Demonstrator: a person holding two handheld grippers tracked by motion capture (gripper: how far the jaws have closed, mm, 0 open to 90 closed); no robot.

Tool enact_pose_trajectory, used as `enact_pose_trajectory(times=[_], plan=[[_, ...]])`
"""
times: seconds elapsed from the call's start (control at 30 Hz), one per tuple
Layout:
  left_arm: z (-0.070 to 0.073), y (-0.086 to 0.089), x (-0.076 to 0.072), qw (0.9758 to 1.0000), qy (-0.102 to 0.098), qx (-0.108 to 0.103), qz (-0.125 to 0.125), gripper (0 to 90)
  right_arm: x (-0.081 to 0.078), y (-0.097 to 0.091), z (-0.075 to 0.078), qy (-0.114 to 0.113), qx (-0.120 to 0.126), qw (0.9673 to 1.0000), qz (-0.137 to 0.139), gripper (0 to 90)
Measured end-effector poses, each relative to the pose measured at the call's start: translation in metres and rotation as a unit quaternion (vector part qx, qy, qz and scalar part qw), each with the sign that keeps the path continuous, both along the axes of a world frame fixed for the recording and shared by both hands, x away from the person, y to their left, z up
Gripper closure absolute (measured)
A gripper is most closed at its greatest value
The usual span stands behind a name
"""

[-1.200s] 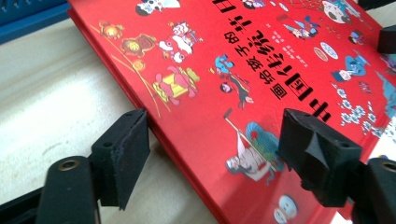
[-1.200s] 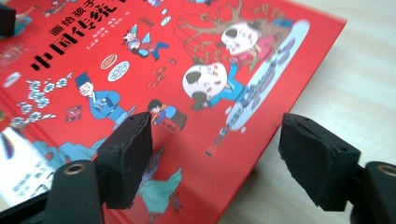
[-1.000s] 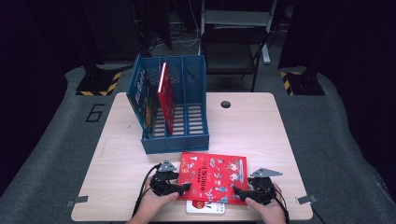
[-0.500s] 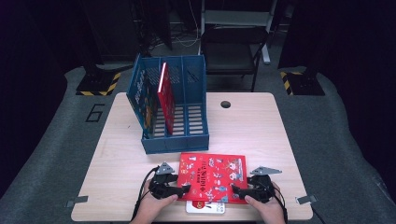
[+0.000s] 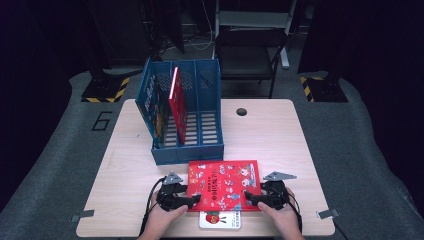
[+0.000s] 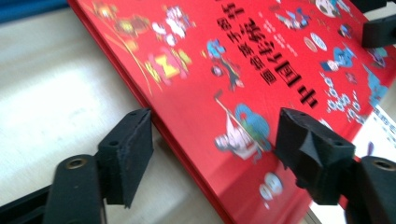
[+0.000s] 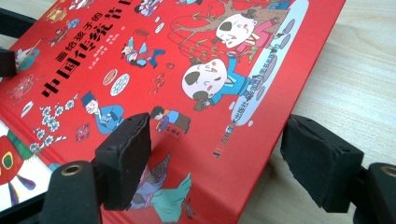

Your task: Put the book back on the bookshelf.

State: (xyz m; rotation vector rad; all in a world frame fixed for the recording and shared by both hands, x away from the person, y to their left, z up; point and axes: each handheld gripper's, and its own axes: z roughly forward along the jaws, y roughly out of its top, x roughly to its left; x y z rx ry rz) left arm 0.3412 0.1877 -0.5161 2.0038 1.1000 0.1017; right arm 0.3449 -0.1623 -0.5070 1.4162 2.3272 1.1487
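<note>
the red book has slid a little toward the person over the last second: its far edge, which lay close under the blue file rack, now sits slightly nearer the 6 o'clock edge of the counter, and both hands have drawn back with it. the left hand-held gripper is at the book's 9 o'clock side and the right hand-held gripper at its 3 o'clock side. in the left gripper view the book's edge runs between spread jaws that do not seem to be squeezing it, and in the right gripper view the jaws are likewise spread, one over the cover, one beyond its edge above the wood. the book appears tilted, its near side overlapping a white booklet at 6 o'clock. i'd judge they are pulling it clear of the rack to lift it and stand it in a slot beside the red book already upright there. neither grip looks closed yet, so the lift has not begun.
</note>
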Motion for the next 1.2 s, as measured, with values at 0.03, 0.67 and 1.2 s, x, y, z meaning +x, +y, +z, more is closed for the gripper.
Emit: enact_pose_trajectory(times=[0.03, 0.67, 1.2], plan=[[0.000, 0.001, -0.002, 1.0000, 0.004, 0.002, -0.001, 25.6, -0.001, 0.000, 0.000, 0.002, 0.000, 1.0000, -0.001, 23.9], [-0.003, 0.003, -0.012, 0.9998, 0.014, -0.011, -0.006, 24.7, -0.037, -0.016, 0.013, 0.007, -0.056, 0.9984, -0.009, 53.2], [0.004, 0.002, -0.014, 0.9980, 0.024, -0.057, -0.011, 24.5, -0.030, -0.018, 0.005, 0.031, -0.046, 0.9985, 0.003, 59.4]])
